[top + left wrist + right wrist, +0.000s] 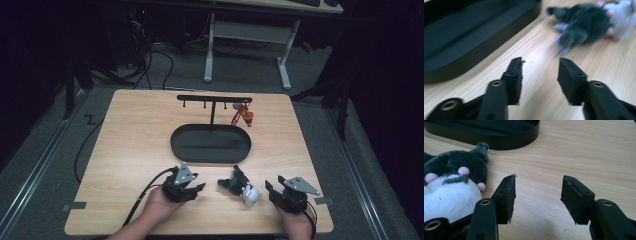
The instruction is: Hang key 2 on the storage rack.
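One plush toy (241,188), one tray (210,143), perhaps one keychain (243,115).

Both grippers are black: the left gripper (199,189) and right gripper (272,187) each carry a grey three-cornered plate, brass-ringed screw holes and black cables.

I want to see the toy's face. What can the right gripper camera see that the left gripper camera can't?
The right gripper view gives a sharp close-up of the plush toy: white belly, pink dots, with the right gripper open over bare wood. The left gripper view has the toy's dark limbs, blurred and farther off, past the open left gripper. Both share the toy, the black tray and the wooden table.
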Tool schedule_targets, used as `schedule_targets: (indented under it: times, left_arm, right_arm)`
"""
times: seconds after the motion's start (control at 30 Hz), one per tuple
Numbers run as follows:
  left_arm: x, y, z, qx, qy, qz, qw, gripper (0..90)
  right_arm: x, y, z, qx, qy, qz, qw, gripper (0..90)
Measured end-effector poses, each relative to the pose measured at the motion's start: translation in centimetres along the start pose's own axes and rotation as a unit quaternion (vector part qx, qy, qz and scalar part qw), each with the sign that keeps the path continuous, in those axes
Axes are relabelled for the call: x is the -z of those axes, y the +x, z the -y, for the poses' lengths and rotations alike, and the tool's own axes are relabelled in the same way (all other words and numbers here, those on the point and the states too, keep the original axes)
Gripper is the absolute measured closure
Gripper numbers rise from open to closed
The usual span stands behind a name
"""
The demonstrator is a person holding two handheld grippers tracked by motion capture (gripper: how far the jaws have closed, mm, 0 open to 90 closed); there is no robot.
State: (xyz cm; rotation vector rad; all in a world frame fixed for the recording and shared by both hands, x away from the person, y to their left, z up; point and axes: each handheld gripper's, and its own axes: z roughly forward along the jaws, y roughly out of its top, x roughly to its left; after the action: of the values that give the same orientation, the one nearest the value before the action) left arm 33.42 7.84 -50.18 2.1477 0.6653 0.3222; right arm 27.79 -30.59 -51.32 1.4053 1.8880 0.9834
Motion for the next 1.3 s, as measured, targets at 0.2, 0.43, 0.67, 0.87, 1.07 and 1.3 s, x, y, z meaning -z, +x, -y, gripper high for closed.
schedule_targets:
  times: [0.2,0.43,0.67,0.87,1.07,1.3]
  left_arm:
    - [4.3,3.0,3.8,0.036,0.008,-0.026,0.999,40.8]
    - [5.3,5.4,7.0,0.048,0.006,-0.079,0.9957,38.0]
    - [4.7,4.9,6.7,0.025,0.008,-0.078,0.9967,36.4]
    - [4.4,4.7,6.3,0.014,0.001,-0.071,0.9974,36.3]
    - [4.3,4.7,6.0,0.011,-0.005,-0.063,0.998,36.3]
    - [4.5,4.5,6.1,0.002,-0.005,-0.058,0.9983,36.2]
  right_arm:
    - [-0.2,0.1,0.0,-0.003,0.005,0.0,1.0,45.3]
    - [-0.8,0.7,-0.4,-0.001,0.008,0.003,1.0,46.0]
    - [-1.0,0.9,-0.4,0.001,0.021,0.028,0.9994,51.5]
    - [-0.8,0.8,-0.2,0.006,0.035,0.035,0.9988,47.0]
    - [-0.7,0.7,-0.3,0.008,0.057,0.047,0.9972,43.9]
    - [-0.7,0.9,-0.8,0.022,0.08,0.035,0.9959,43.9]
